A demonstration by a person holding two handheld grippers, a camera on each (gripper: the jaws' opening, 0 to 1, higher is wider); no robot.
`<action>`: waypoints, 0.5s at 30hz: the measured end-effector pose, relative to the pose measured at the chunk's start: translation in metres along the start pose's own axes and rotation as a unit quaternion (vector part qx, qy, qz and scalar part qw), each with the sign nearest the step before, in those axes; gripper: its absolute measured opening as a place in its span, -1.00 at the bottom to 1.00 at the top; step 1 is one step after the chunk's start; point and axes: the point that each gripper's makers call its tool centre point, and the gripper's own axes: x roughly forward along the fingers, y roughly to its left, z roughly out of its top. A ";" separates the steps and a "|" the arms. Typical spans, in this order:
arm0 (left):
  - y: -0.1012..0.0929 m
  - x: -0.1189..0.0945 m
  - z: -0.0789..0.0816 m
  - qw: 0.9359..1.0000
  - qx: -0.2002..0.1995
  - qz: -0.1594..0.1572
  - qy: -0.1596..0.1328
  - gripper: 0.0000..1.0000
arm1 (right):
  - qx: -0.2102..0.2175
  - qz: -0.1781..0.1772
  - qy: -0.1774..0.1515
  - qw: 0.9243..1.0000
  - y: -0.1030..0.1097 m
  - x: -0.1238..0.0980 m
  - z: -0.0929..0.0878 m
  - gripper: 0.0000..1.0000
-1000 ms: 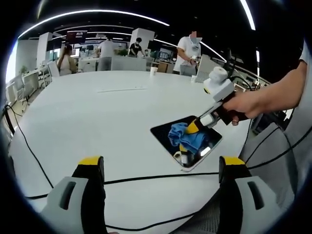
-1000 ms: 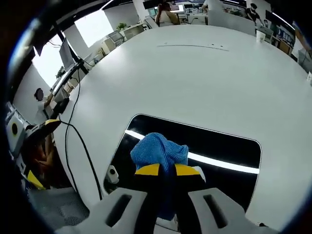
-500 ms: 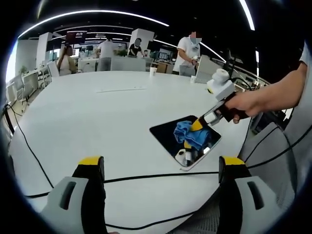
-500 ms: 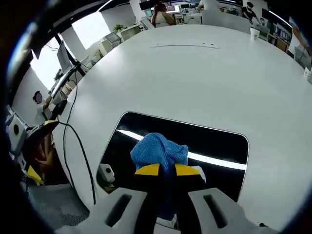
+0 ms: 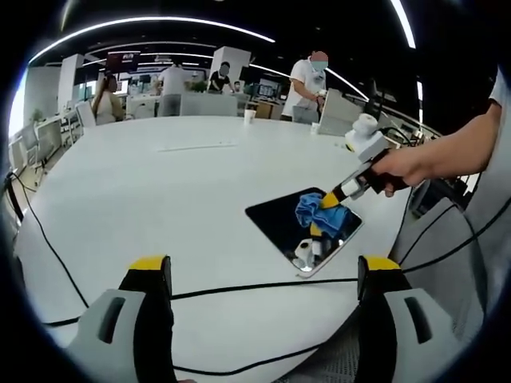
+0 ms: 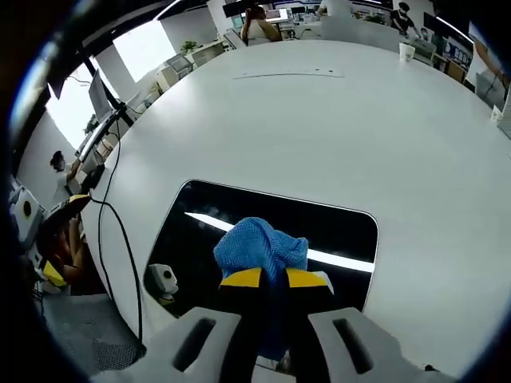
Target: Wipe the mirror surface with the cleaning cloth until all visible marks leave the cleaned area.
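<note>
On the white round table [image 6: 335, 128], right gripper [image 6: 273, 278] clenched the crumpled blue cloth [image 6: 260, 247] against the dark rectangular mirror [image 6: 335, 235] (left gripper [image 5: 259, 267] hung released).

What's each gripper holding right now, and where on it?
Right gripper pinches the blue cloth by its near bunched end, on the mirror. Left gripper holds nothing.

text: none legible | labels/brands: none readable | numbers: none | signs: wall screen [image 5: 121, 57] at far left too blurred to read
</note>
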 end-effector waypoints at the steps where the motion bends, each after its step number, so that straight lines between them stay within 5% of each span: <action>1: 0.000 0.000 0.000 1.000 0.001 0.000 0.000 0.92 | 0.002 0.000 0.000 1.000 -0.001 0.000 0.000 -0.92; 15: 0.003 0.000 -0.002 1.000 0.003 0.000 0.007 0.89 | 0.022 -0.004 0.003 1.000 -0.031 -0.011 -0.008 -0.92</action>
